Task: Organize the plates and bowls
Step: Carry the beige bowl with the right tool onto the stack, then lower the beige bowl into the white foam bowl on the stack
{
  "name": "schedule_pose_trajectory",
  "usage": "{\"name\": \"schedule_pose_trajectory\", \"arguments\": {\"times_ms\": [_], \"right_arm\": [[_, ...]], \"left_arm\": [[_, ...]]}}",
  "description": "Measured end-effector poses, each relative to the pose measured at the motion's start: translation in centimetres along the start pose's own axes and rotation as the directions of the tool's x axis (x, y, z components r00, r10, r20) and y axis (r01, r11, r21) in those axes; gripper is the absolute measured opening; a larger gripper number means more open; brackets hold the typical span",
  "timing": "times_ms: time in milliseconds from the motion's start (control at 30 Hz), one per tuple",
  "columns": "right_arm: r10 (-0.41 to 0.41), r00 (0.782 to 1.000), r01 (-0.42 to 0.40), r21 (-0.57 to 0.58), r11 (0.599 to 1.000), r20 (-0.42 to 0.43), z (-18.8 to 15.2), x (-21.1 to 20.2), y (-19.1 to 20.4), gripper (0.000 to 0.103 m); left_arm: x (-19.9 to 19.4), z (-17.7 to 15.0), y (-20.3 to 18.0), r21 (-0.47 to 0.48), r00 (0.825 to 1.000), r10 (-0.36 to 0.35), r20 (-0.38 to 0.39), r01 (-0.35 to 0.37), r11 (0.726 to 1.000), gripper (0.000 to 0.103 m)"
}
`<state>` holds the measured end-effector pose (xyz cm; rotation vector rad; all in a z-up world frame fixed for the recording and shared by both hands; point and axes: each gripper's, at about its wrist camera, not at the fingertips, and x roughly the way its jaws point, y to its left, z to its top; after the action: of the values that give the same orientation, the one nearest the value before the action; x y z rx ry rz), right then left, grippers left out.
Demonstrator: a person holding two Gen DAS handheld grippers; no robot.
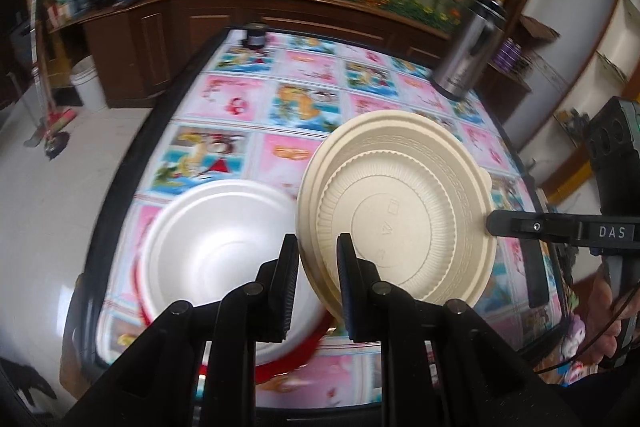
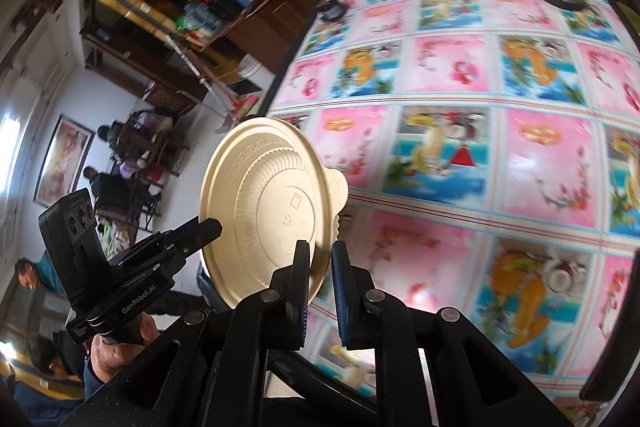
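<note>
Plates and bowls need sorting on your big picture table (image 1: 256, 99), and you hold the tan bowl (image 1: 400, 203) up in the air, tipped on its side. Your left gripper (image 1: 318, 291) pinches one rim and your right gripper (image 2: 320, 291) pinches the other, so it cannot drop. Below sits the white bowl (image 1: 224, 247), a good spot for stacking. Watch the steel flask (image 1: 468, 47) far back, and the small dark jar (image 1: 254, 35).
</note>
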<state>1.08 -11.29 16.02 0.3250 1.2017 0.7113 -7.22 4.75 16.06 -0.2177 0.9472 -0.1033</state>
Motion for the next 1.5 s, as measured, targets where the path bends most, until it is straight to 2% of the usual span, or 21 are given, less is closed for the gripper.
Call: {"name": "schedule_pose_trajectory", "arguments": {"times_ms": [200, 433, 633, 1067, 1500], "right_arm": [[0.034, 0.998, -0.037, -0.054, 0.998, -0.056, 0.6, 3.6, 3.6, 0.013], [0.049, 0.993, -0.058, -0.088, 0.994, -0.107, 0.8, 6.9, 6.0, 0.013], [0.048, 0.989, -0.06, -0.083, 0.995, -0.139, 0.9, 9.0, 6.9, 0.013], [0.026, 0.983, -0.027, -0.002, 1.0, -0.184, 0.3, 12.2, 6.3, 0.013], [0.017, 0.981, -0.006, 0.053, 0.999, -0.196, 0.0, 12.7, 6.0, 0.013]], "left_arm": [[-1.4, -0.7, 4.1, -0.071, 0.999, 0.05, 0.015, -0.049, 0.996, 0.017], [-1.9, -1.9, 7.8, -0.132, 0.996, 0.092, 0.004, -0.09, 0.987, 0.017], [-1.3, -2.5, 9.9, -0.152, 0.996, 0.09, -0.021, -0.092, 0.984, 0.017], [0.1, -2.0, 11.8, -0.131, 0.996, 0.074, -0.041, -0.079, 0.988, 0.017], [1.3, -1.8, 12.2, -0.109, 0.997, 0.051, -0.06, -0.057, 0.992, 0.02]]}}
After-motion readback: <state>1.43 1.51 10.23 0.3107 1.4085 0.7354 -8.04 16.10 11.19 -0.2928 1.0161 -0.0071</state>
